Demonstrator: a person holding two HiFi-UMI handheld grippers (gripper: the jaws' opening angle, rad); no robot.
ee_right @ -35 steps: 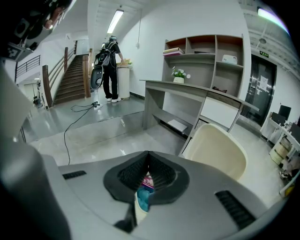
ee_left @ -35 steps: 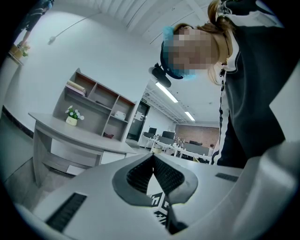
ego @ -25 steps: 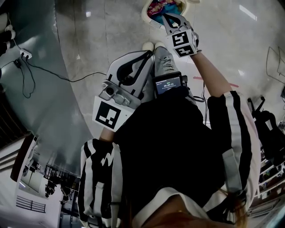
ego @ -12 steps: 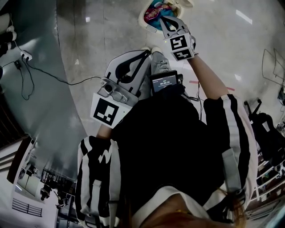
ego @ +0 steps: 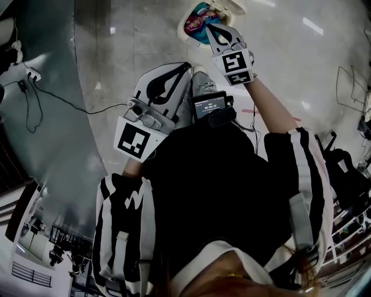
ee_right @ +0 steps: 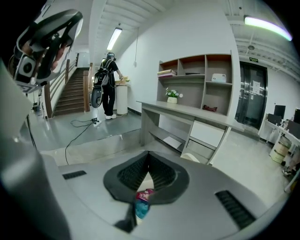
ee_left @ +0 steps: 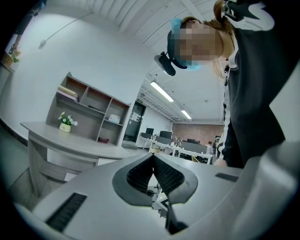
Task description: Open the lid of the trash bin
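Two grippers are seen, jaws pressed tight together, nothing held: the right gripper over the open trash bin, the left gripper well apart from it.

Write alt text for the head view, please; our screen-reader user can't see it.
Seen from above, a person's right gripper, jaws together, reaches over a trash bin whose lid looks open, showing colourful contents. The left gripper, also shut, is held near the person's body.
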